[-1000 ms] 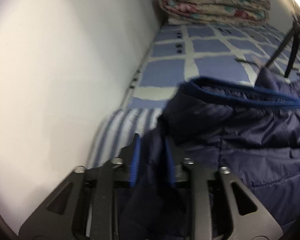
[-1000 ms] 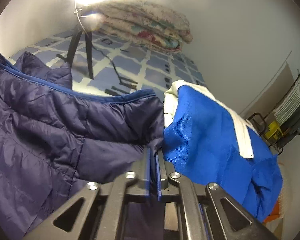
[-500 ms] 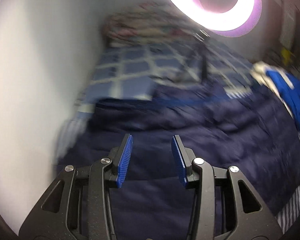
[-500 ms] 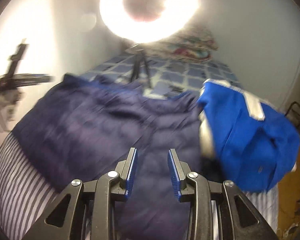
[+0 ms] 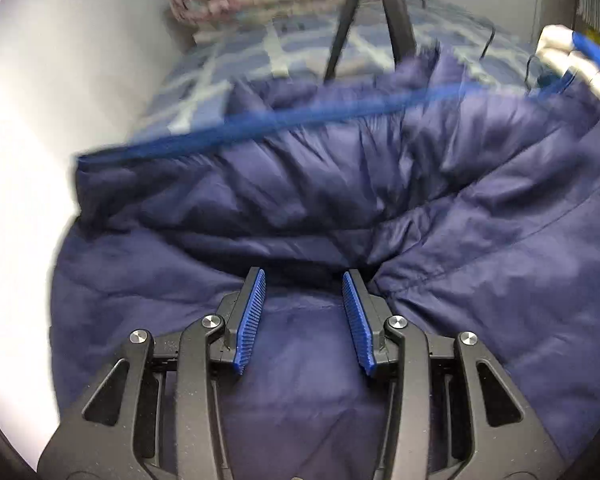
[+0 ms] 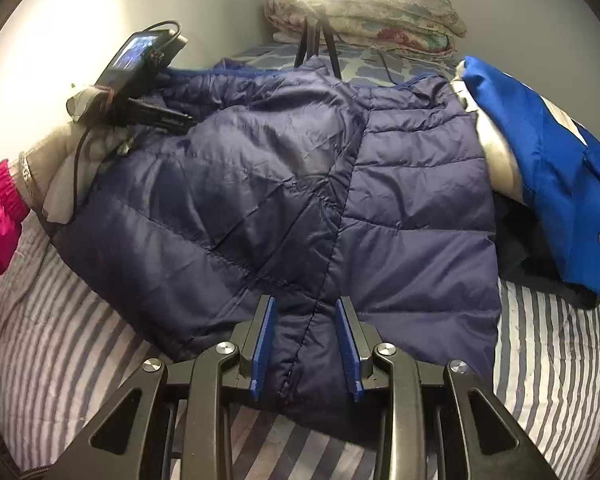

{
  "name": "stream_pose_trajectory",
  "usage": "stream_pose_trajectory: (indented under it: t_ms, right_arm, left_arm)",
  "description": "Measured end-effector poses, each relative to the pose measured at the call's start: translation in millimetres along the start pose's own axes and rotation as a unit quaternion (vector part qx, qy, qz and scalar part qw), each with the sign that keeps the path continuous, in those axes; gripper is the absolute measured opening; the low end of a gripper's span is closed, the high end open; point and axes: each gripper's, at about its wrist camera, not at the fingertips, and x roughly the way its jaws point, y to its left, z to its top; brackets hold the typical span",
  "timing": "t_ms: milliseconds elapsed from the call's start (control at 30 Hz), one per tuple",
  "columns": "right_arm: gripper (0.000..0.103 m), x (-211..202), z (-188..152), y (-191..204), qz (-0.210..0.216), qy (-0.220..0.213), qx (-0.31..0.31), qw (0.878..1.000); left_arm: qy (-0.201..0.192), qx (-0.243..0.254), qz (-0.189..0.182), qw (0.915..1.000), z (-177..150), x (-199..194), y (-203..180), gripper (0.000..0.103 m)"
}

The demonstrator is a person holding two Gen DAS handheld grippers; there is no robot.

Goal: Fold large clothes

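A navy quilted puffer jacket (image 6: 300, 184) lies spread on the striped bed (image 6: 72, 344), its blue-trimmed edge (image 5: 260, 128) at the far side. My left gripper (image 5: 304, 280) is open and empty, close over the jacket's near left part by the wall. My right gripper (image 6: 305, 308) is open and empty, low over the jacket's near hem, its jaws on either side of a seam. The left hand's gripper also shows in the right wrist view (image 6: 140, 68), at the jacket's far left corner.
A blue and white garment (image 6: 540, 152) is piled at the right, on the jacket's edge. A folded floral quilt (image 6: 372, 20) lies at the bed's head. Tripod legs (image 5: 368, 16) stand behind the jacket. A white wall (image 5: 60, 80) runs along the left.
Both grippers were shut on the jacket's edge a second ago, let go and drew back. The jacket now lies flat, and both grippers have come down close over it.
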Motion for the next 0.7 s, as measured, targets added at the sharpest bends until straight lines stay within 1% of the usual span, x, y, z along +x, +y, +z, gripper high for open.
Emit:
stream_pose_trajectory:
  t_ms: [33, 67, 100, 133, 167, 200, 233, 267, 333, 400, 433, 467, 500, 567, 600, 633, 667, 700]
  right_arm:
    - [0.035, -9, -2, -5, 0.007, -0.007, 0.014, 1.0]
    - [0.048, -21, -4, -12, 0.011, -0.016, 0.029, 0.999]
    - [0.059, -30, -7, -18, 0.009, -0.026, 0.043, 0.999]
    - [0.076, -41, -14, -27, 0.004, -0.039, 0.066, 0.997]
    - [0.08, -47, -18, -34, 0.003, -0.047, 0.081, 0.996]
    - [0.08, -54, -26, -45, -0.002, -0.053, 0.106, 0.993]
    - [0.08, -58, -33, -55, -0.006, -0.05, 0.129, 0.99]
    - [0.08, -59, -39, -64, -0.01, -0.047, 0.151, 0.987]
    - [0.08, -58, -48, -80, -0.003, -0.035, 0.201, 0.979]
    - [0.08, -54, -54, -92, 0.013, -0.027, 0.243, 0.969]
    - [0.08, -52, -55, -97, 0.018, -0.025, 0.257, 0.966]
    - [0.081, -51, -57, -99, 0.02, -0.026, 0.265, 0.964]
    - [0.081, -46, -57, -103, 0.031, -0.024, 0.278, 0.96]
    - [0.082, -38, -56, -105, 0.054, -0.021, 0.29, 0.955]
    - [0.082, -32, -54, -104, 0.07, -0.014, 0.293, 0.953]
    - [0.082, -24, -51, -103, 0.081, -0.005, 0.296, 0.952]
    - [0.082, -18, -50, -101, 0.085, 0.002, 0.298, 0.951]
    - [0.08, -13, -48, -100, 0.084, 0.009, 0.301, 0.95]
  left_arm:
    - [-0.015, -0.011, -0.011, 0.9998, -3, -17, 4, 0.042]
    - [-0.028, -0.019, -0.018, 0.9993, -5, -32, 6, 0.042]
    - [-0.046, -0.026, -0.03, 0.9982, -12, -53, 7, 0.042]
    - [-0.058, -0.026, -0.038, 0.9972, -19, -68, 6, 0.042]
    - [-0.069, -0.027, -0.049, 0.996, -29, -84, 4, 0.042]
    - [-0.073, -0.027, -0.062, 0.995, -42, -97, 0, 0.042]
    - [-0.071, -0.023, -0.073, 0.9945, -49, -104, -5, 0.042]
    - [-0.07, -0.015, -0.083, 0.994, -64, -111, -13, 0.042]
    - [-0.067, 0.0, -0.081, 0.9945, -79, -114, -27, 0.042]
    - [-0.054, 0.015, -0.075, 0.9956, -94, -106, -43, 0.042]
    - [-0.048, 0.011, -0.073, 0.9962, -99, -100, -47, 0.042]
    - [-0.034, 0.005, -0.075, 0.9966, -104, -90, -51, 0.042]
    - [-0.023, 0.003, -0.074, 0.997, -107, -80, -55, 0.042]
    - [-0.026, 0.016, -0.06, 0.9977, -114, -69, -63, 0.042]
    - [-0.03, 0.013, -0.061, 0.9976, -115, -69, -63, 0.042]
    - [-0.024, 0.005, -0.064, 0.9976, -114, -72, -61, 0.042]
    - [-0.016, -0.007, -0.067, 0.9976, -112, -77, -57, 0.042]
    - [-0.016, -0.016, -0.07, 0.9973, -112, -84, -53, 0.042]
